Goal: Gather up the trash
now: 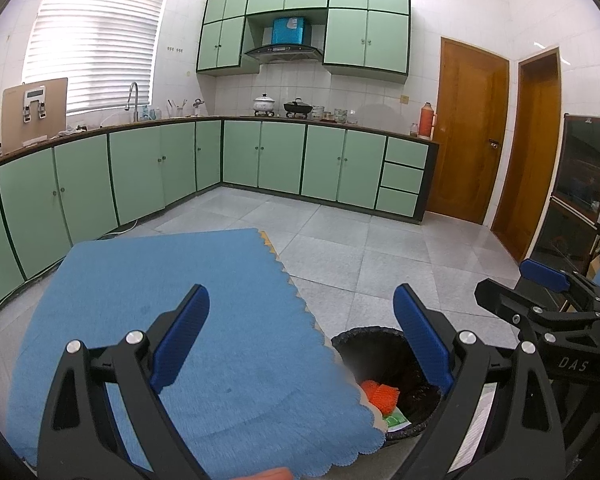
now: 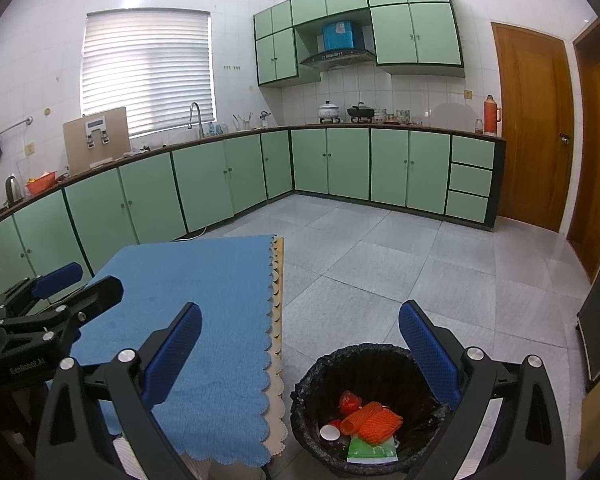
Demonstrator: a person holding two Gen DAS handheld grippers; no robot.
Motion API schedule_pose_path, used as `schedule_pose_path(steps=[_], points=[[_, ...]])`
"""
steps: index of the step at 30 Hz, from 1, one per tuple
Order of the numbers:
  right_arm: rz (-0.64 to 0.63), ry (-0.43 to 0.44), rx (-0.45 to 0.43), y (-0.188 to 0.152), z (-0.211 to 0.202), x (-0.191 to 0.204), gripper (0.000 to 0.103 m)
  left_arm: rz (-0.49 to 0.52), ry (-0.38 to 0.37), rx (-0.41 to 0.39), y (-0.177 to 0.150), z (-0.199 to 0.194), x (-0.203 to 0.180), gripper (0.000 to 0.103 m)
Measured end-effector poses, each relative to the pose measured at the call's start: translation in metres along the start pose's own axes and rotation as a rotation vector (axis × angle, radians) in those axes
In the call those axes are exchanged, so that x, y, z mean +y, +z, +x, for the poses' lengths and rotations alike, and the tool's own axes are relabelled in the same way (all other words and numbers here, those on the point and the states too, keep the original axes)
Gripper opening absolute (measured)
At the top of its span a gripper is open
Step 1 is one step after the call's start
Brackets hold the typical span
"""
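Nearest: right gripper (image 2: 300, 360), blue pads spread wide, nothing between, hovering over bin (image 2: 308, 376) w/ black liner on floor just beside blue-cloth surface (image 2: 188, 304). Left gripper (image 1: 300, 340) likewise gaping, empty, straddling cloth edge and bin rim. Trash already inside bin: orange mesh netting (image 2: 374, 420), green packet (image 2: 370, 450), white cup (image 2: 330, 434), red wrapper (image 2: 349, 401). Cloth looks bare (nothing left to collect, prob.). Risks: snagging scalloped cloth edge w/ a finger on retreat, dragging cloth off; knocking bin over. Both held level, side by side, pointing fwd and slightly down.
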State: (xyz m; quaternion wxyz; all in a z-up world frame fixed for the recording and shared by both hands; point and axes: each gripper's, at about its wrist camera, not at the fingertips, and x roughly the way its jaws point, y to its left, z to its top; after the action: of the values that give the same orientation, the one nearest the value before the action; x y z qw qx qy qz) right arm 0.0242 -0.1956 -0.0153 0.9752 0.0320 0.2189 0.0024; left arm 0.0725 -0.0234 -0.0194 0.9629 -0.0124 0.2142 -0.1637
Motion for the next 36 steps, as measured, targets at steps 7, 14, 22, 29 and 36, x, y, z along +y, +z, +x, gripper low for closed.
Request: schedule_pose_path(steps=[7,14,22,29,36], points=[[-0.002,0.0,-0.002,0.0012,-0.0001,0.0003,0.097,0.001,0.0,-0.004,0.0021,-0.0013,-0.0006,0.09],[-0.003,0.0,-0.002,0.0015,-0.0005,0.0004,0.097,0.001,0.001,-0.005,0.0022,-0.0014,-0.0011,0.09],[-0.004,0.0,0.001,0.0026,-0.0014,-0.0005,0.097,-0.006,-0.004,0.001,0.0032,-0.0023,-0.0003,0.09],[-0.002,0.0,0.002,0.0029,-0.0018,-0.0015,0.097,-0.002,0.001,0.004,0.0041,-0.0025,-0.001,0.09],[-0.002,0.0,0.003,0.0031,-0.0017,-0.0019,0.097,-0.002,0.002,0.006,0.0047,-0.0022,-0.0015,0.09]])
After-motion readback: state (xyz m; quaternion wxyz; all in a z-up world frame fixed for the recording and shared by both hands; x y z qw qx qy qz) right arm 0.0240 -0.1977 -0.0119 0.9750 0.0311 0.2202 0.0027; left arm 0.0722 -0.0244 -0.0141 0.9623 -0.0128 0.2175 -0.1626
